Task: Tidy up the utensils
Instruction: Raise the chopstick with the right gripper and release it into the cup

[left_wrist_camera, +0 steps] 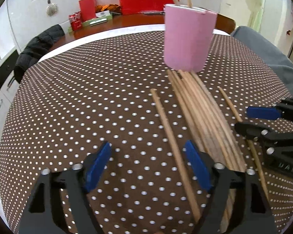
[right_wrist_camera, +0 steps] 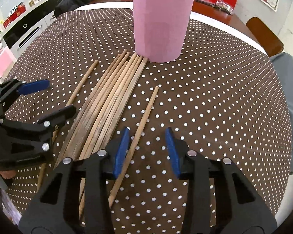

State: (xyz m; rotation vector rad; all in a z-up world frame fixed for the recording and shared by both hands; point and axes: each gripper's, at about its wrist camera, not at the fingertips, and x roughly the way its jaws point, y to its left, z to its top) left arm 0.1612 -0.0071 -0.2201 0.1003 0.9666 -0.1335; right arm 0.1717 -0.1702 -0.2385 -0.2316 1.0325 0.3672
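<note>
Pink cylindrical holder [right_wrist_camera: 162,25] upright on brown polka-dot cloth [right_wrist_camera: 214,97], 2 sticks inside, bundle of slender wooden chopsticks [right_wrist_camera: 111,105] fanned at its base, perhaps touching, left gripper [left_wrist_camera: 148,167] and right gripper [right_wrist_camera: 147,152] spread, blue-padded, holding nothing.

the two chopsticks in the pink cup [left_wrist_camera: 187,39] run off the top edge in both views, so their upper ends cannot be seen, and the cup wall hides their lower parts; the bundle of chopsticks [left_wrist_camera: 203,120] is smeared with blur in the left wrist view, and its near ends pass behind the left gripper [left_wrist_camera: 148,163]; in the right wrist view the right gripper [right_wrist_camera: 147,150] covers the near ends of the bundle and part of the single chopstick [right_wrist_camera: 140,126]
</note>
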